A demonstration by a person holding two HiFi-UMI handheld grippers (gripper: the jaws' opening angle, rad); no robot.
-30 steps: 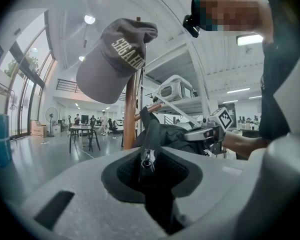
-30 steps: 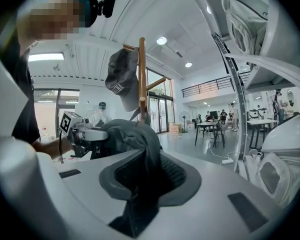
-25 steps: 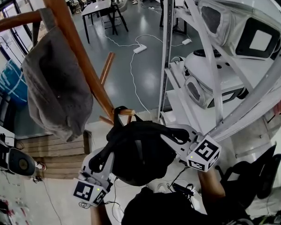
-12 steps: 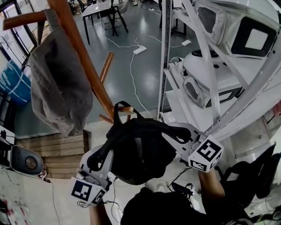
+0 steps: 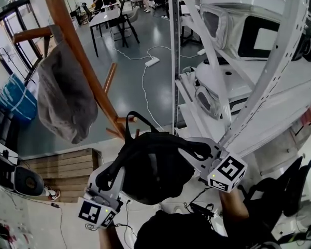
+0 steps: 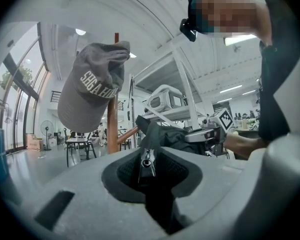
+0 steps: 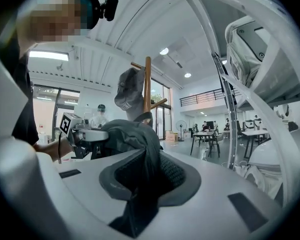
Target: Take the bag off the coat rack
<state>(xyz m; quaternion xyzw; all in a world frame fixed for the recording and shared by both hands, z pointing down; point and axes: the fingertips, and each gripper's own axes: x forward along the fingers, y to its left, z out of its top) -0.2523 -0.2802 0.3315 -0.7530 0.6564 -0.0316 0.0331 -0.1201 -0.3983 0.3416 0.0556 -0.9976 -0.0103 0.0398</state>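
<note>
A black bag point(image 5: 153, 167) hangs between my two grippers, close below the head camera. My left gripper point(image 5: 111, 178) is shut on the bag's left side, where a zipper pull point(image 6: 147, 160) sits between its jaws. My right gripper point(image 5: 197, 150) is shut on black fabric point(image 7: 140, 154) at the bag's right side. The bag's strap loop point(image 5: 140, 122) stands up by the tip of a low peg point(image 5: 125, 120) of the wooden coat rack point(image 5: 78, 51). Whether the loop still rings the peg I cannot tell. A grey cap point(image 5: 65, 100) hangs from an upper peg.
A white metal shelf rack point(image 5: 174, 61) with white machine shells point(image 5: 233, 30) stands close on the right. Wooden boards point(image 5: 62, 170) lie below the coat rack. White cables and a power strip point(image 5: 151, 61) cross the grey floor. Tables, chairs and people are far behind.
Both grippers have lifted the bag a little and drawn it back from the coat rack. The strap loop now stands higher at the peg's tip.
</note>
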